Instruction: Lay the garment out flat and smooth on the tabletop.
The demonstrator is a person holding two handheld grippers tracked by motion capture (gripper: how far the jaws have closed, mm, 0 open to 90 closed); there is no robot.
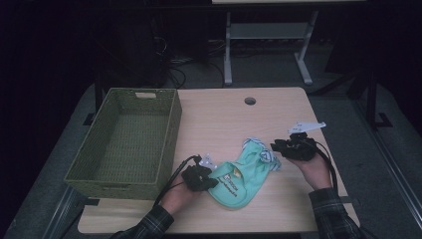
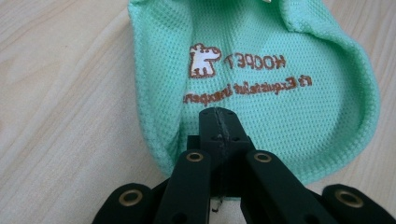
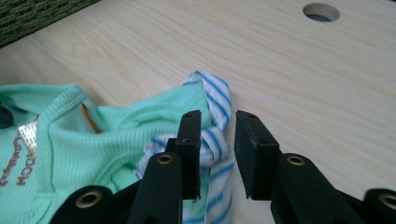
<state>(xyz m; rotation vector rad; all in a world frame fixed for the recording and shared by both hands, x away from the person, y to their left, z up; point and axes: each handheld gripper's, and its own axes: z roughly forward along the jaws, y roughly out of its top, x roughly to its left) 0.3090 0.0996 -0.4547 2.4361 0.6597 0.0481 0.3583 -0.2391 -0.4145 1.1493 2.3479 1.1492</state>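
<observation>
Mint-green knit, a small garment (image 1: 238, 179) with blue-and-white striped trim (image 1: 259, 145), lies on the light wooden table (image 1: 219, 114) near the front edge, just right of the woven green basket (image 1: 124, 142), which we judge to be its likely destination. In the high view the left gripper (image 1: 208, 180) sits at the garment's near-left hem and the right gripper (image 1: 276, 148) at its far-right striped end, one hand at each end, presumably to stretch or fold the cloth. In the left gripper view the jaws are pressed together on the garment's (image 2: 261, 93) hem, so we read this as a pinch that anchors the cloth. The print appears upside down from here: a small white dog figure (image 2: 203, 60), the word "HOOPET" (image 2: 254, 61), and a finer brown script line below that we cannot read in full. In the right gripper view the jaws stand spread, straddling the bunched striped trim (image 3: 212, 140) without closing on it; the left pad (image 3: 190, 140) touches the fabric. A round cable hole (image 3: 321, 11) sits farther back.
</observation>
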